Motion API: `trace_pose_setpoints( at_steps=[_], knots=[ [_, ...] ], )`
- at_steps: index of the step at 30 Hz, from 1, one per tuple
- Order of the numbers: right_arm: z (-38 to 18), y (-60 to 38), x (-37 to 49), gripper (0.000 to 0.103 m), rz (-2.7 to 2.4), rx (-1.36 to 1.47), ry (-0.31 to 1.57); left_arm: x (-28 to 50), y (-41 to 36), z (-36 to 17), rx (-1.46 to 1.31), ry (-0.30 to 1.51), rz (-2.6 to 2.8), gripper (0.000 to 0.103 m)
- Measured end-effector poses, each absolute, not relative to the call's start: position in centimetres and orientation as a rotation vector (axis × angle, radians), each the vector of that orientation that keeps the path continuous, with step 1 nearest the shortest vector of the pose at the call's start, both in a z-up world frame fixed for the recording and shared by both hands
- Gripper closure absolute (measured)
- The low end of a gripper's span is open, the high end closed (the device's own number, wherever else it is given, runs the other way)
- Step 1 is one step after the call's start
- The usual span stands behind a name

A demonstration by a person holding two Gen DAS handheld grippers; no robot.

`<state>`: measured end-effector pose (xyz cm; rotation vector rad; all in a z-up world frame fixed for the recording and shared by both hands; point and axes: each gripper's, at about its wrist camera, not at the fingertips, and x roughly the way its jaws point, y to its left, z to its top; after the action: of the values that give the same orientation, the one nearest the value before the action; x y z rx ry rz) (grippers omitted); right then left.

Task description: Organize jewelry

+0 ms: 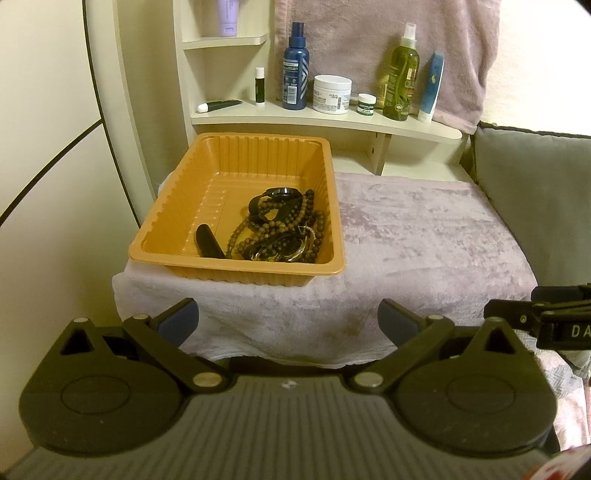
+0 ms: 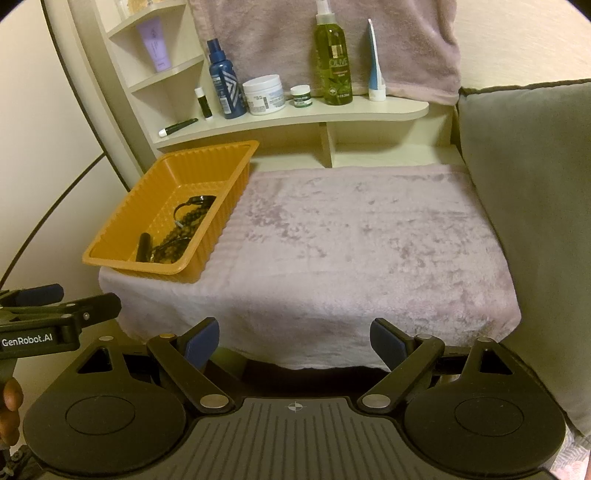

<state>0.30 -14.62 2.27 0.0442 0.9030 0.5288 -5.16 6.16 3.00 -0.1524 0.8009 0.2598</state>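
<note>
An orange plastic tray [image 1: 177, 206] stands at the left end of a towel-covered table [image 1: 424, 236]. In it lie brown bead strands [image 1: 295, 218], a black watch [image 1: 275, 197], metal bangles [image 1: 295, 249] and a small black case [image 1: 209, 240], all tangled at its near right corner. My left gripper [image 1: 288, 321] is open and empty, below the table's front edge. My right gripper [image 2: 295, 338] is open and empty, also below the front edge, right of the tray [image 2: 122, 236]. The jewelry [image 2: 181, 229] shows partly behind the tray wall there.
A cream shelf [image 1: 332, 120] behind the table holds a blue bottle [image 1: 295, 70], a white jar [image 1: 331, 94], a green spray bottle [image 1: 402, 74] and tubes. A grey cushion [image 2: 528, 221] stands to the right. A pink towel [image 2: 332, 29] hangs behind the shelf.
</note>
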Motion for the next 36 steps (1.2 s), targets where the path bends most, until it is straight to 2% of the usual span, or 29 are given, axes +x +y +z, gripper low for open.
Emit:
trace_pose_setpoints(
  at_steps=[36],
  knots=[
    [2.66,-14.52,0.83,0.015,0.522,0.050,0.896,-4.93,6.14,3.38,-0.150,0.793,0.254,0.000]
  ],
)
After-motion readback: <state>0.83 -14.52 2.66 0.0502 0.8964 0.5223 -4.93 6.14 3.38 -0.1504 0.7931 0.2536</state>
